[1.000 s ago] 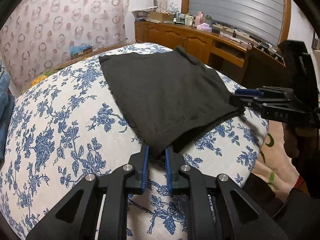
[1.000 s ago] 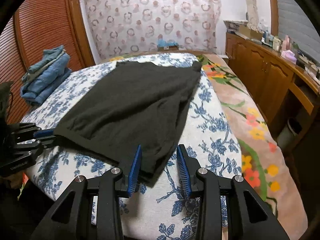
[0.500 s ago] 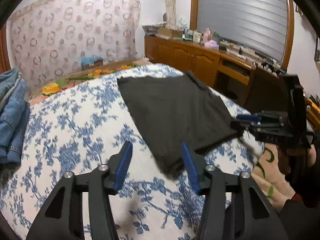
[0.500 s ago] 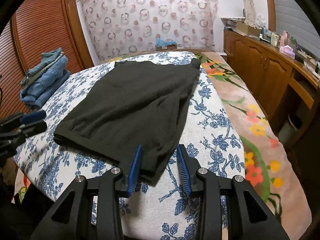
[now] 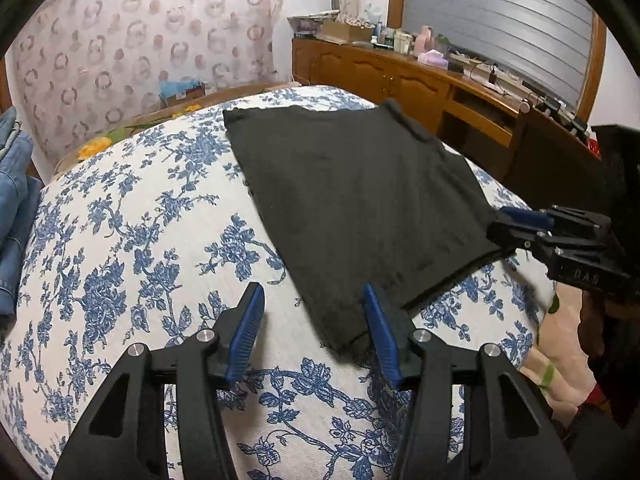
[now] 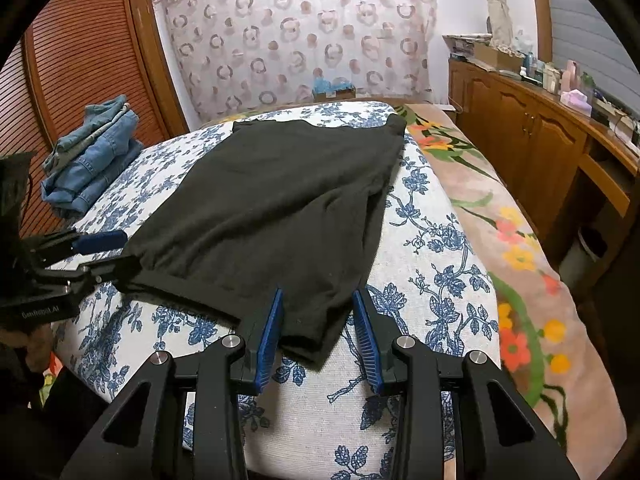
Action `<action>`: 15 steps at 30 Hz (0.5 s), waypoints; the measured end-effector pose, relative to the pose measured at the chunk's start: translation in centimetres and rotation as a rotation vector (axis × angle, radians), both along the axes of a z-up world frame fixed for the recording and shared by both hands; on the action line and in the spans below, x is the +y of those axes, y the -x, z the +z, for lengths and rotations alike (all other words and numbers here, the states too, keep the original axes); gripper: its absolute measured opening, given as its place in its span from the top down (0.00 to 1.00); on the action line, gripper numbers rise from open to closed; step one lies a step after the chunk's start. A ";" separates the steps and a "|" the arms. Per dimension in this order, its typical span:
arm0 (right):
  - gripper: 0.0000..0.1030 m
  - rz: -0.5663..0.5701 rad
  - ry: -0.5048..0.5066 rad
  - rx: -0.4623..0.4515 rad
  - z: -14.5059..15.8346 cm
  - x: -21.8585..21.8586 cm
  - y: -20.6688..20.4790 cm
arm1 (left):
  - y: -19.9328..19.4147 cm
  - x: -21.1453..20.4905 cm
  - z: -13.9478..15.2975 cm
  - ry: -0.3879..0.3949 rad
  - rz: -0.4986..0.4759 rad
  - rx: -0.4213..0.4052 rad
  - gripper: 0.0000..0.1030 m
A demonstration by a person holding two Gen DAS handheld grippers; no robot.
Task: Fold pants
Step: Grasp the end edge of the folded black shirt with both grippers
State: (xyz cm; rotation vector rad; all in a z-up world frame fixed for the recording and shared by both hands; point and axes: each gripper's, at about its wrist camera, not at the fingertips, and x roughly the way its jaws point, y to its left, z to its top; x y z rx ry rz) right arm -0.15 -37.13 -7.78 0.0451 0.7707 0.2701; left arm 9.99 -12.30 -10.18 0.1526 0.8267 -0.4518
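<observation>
The bed (image 6: 432, 264), a rounded mattress under a white cover printed with blue flowers, fills the middle of both views, with a patterned headboard behind it in the upper part of each frame. On it lie the black pants (image 6: 280, 208), a flat, matte, knit-looking slab running from the upper centre of the right wrist view down to the lower centre, already doubled so its near hem shows stacked layers. They look light, soft and limp, so they would likely sag and crease when lifted; a hold on the two near corners of the hem seems the surest way to carry the edge over evenly. A stack of blue denim (image 6: 92, 156) sits at the left of that view. The right claw (image 6: 318, 334) stands wide open, its ribbed blue pads straddling the near corner without pinching it. The left claw (image 5: 314, 328) is also wide open and holds nothing, the other near corner lying just inside its right-hand pad at the lower centre of its view.
</observation>
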 end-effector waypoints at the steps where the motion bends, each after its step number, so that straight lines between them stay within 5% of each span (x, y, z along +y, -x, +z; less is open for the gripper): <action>1: 0.64 -0.001 -0.002 0.001 0.0 0.0 0.0 | 0.0 -0.1 -0.1 -0.004 -0.002 0.002 0.49; 9: 0.64 0.018 -0.016 0.014 0.0 0.2 -0.1 | -0.1 0.2 -0.4 0.021 0.002 0.010 0.48; 15: 0.82 0.051 -0.039 0.022 -0.1 0.6 -0.3 | -0.3 0.5 -0.4 0.047 0.010 0.034 0.48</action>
